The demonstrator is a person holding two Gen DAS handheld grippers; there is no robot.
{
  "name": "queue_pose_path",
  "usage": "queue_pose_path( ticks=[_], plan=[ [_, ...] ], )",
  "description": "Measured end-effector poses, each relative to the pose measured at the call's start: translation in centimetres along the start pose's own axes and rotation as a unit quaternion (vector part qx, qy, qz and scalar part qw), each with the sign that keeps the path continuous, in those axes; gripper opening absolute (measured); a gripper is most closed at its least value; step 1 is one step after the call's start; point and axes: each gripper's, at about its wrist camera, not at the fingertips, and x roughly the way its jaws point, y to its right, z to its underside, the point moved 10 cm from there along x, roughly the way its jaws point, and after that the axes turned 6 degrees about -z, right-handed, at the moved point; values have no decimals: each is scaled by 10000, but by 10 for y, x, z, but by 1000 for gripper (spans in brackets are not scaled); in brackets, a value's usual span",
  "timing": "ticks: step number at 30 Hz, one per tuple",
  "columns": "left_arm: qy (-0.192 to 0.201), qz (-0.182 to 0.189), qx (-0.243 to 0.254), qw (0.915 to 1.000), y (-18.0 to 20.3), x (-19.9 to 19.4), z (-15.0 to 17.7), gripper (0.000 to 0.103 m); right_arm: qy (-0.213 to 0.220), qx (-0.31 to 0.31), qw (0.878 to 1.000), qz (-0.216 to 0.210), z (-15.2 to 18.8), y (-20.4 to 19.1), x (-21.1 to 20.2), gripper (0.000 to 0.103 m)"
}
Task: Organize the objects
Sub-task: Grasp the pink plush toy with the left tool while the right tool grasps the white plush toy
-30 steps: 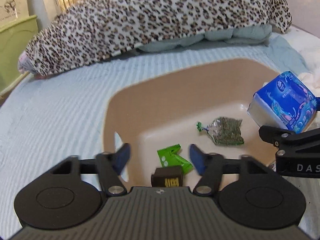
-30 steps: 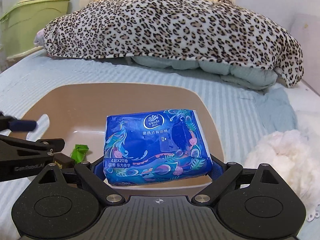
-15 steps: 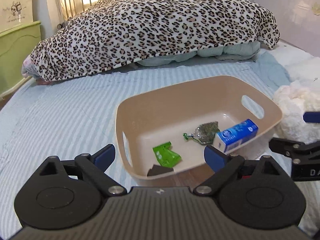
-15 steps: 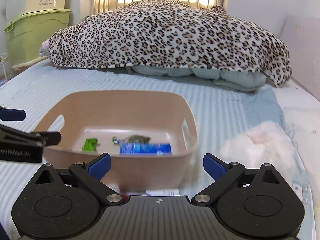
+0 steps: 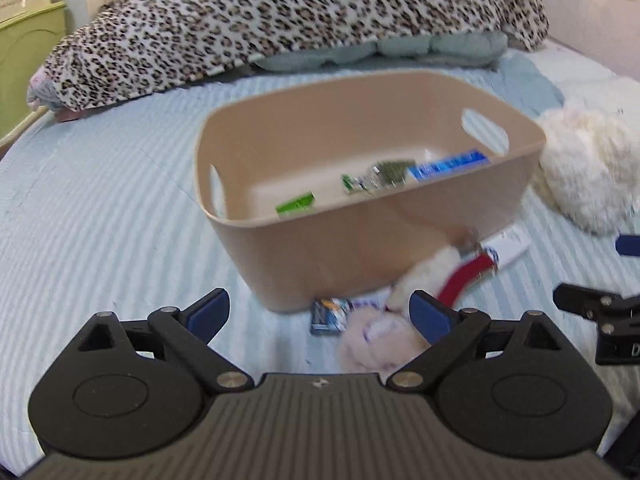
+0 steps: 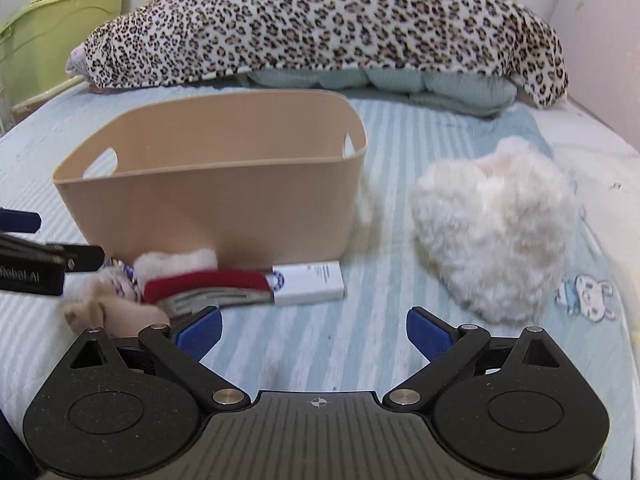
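Observation:
A tan plastic basket (image 5: 400, 236) (image 6: 224, 208) stands on the striped bed. Inside lie a blue tissue pack (image 5: 450, 164), a clear bag of dried greens (image 5: 380, 176) and a green sachet (image 5: 296, 203). In front of the basket lie a red stapler (image 6: 208, 284) (image 5: 466, 272), a white box (image 6: 312, 282) (image 5: 506, 246), a small plush toy (image 6: 112, 304) (image 5: 380, 336) and a small blue packet (image 5: 328, 316). My left gripper (image 5: 320, 312) is open and empty, just before the plush toy. My right gripper (image 6: 314, 330) is open and empty, near the white box.
A white fluffy cushion (image 6: 492, 232) (image 5: 588, 172) lies right of the basket. A leopard-print blanket (image 6: 320, 28) is heaped at the back of the bed. Green storage bins (image 6: 48, 36) stand at the far left. The bed is covered by a pale blue striped sheet (image 5: 100, 208).
My right gripper let go of the blue tissue pack, which now lies in the basket. Both grippers opened wide and drew back and down to the bed in front of the basket.

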Motion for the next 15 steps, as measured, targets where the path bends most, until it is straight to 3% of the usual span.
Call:
queue_pose_path(
  ticks=[7, 15],
  plan=[
    [-291, 190, -2, 9994, 16, 15, 26, 97, -132, 94, 9999, 9, 14, 5, 9, 100],
    [-769, 759, -641, 9921, 18, 26, 55, 97, -283, 118, 9994, -132, 23, 0, 20, 100]
  ],
)
